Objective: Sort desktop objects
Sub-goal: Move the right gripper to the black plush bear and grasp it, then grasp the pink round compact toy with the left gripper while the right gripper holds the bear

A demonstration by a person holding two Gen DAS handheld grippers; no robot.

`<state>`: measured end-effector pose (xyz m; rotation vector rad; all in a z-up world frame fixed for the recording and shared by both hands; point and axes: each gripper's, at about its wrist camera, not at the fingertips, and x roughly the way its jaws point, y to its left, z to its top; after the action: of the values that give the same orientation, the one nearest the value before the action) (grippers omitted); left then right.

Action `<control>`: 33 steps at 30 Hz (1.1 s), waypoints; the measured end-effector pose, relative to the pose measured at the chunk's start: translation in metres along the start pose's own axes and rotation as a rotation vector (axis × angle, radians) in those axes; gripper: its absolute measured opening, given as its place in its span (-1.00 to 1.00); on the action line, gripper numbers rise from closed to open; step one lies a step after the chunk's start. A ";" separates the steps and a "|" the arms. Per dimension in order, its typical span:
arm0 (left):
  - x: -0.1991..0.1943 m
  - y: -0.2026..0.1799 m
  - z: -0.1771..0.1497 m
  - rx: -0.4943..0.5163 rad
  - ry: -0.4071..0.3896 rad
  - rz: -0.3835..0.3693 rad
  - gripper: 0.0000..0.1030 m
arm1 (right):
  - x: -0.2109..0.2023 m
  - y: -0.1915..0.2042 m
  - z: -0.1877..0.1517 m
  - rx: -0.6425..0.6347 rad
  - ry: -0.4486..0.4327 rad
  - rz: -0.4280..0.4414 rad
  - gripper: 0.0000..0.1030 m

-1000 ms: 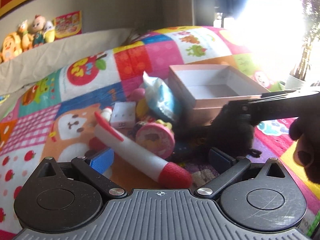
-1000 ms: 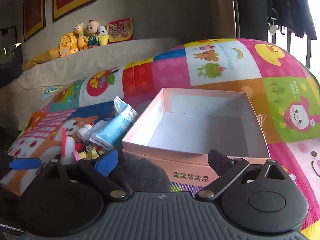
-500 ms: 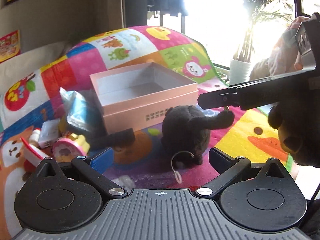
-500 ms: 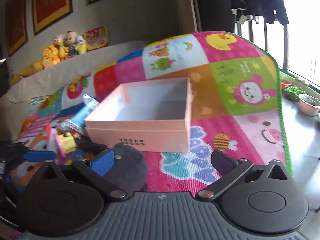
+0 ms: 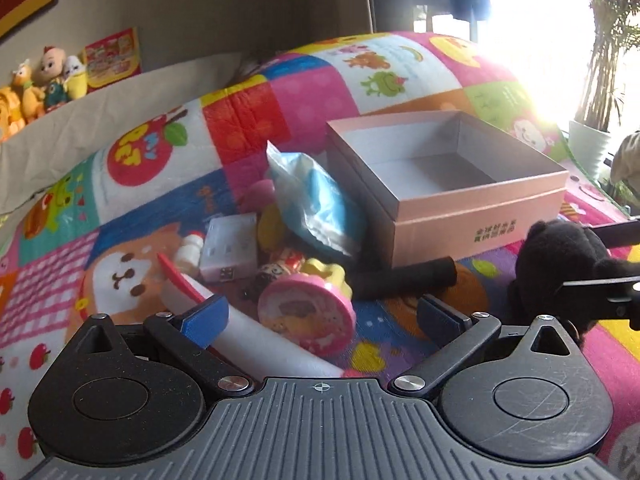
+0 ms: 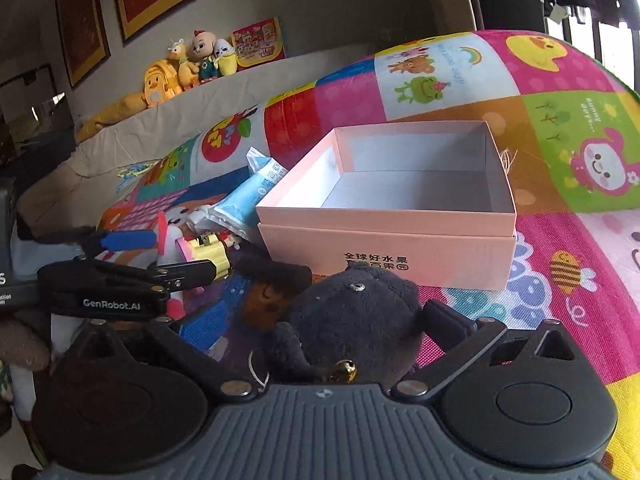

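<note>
The left tongs (image 5: 320,312) stand spread, holding nothing; since half a second ago they have swung back over the toy pile, so the pink round toy (image 5: 307,314) and white foam dart (image 5: 256,344) lie between the fingers again. The right tongs (image 6: 304,320) have just opened to their widest. The black plush toy (image 6: 356,328) sits loosely between them, just before the empty pink box (image 6: 384,256).

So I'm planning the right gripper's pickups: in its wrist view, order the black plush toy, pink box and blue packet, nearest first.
1. Black plush toy, between the open fingers of the right gripper.
2. Pink box, straight ahead.
3. Blue packet, ahead-left, leaning beside the box.
</note>
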<state>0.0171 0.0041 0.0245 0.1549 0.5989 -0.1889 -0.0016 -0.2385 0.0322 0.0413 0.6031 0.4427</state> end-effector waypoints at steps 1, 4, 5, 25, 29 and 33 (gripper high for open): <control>-0.006 -0.003 -0.004 0.004 -0.001 -0.016 1.00 | -0.004 0.000 -0.002 -0.014 -0.008 -0.009 1.00; -0.020 -0.018 -0.022 0.078 -0.002 0.042 1.00 | -0.012 -0.003 -0.011 -0.043 -0.020 -0.039 1.00; -0.021 -0.022 -0.028 0.118 -0.004 0.081 1.00 | -0.011 -0.004 -0.014 -0.042 -0.014 -0.050 1.00; 0.017 0.005 -0.005 0.035 -0.011 0.025 0.94 | -0.011 0.019 -0.028 -0.180 -0.072 -0.120 1.00; 0.019 0.005 -0.006 0.022 0.042 0.030 0.18 | -0.008 0.016 -0.027 -0.158 -0.051 -0.116 1.00; -0.007 0.004 -0.008 0.034 0.026 0.077 0.15 | -0.007 0.013 -0.027 -0.140 -0.049 -0.109 1.00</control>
<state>0.0083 0.0105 0.0219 0.2138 0.6150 -0.1227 -0.0271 -0.2320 0.0160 -0.1132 0.5221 0.3758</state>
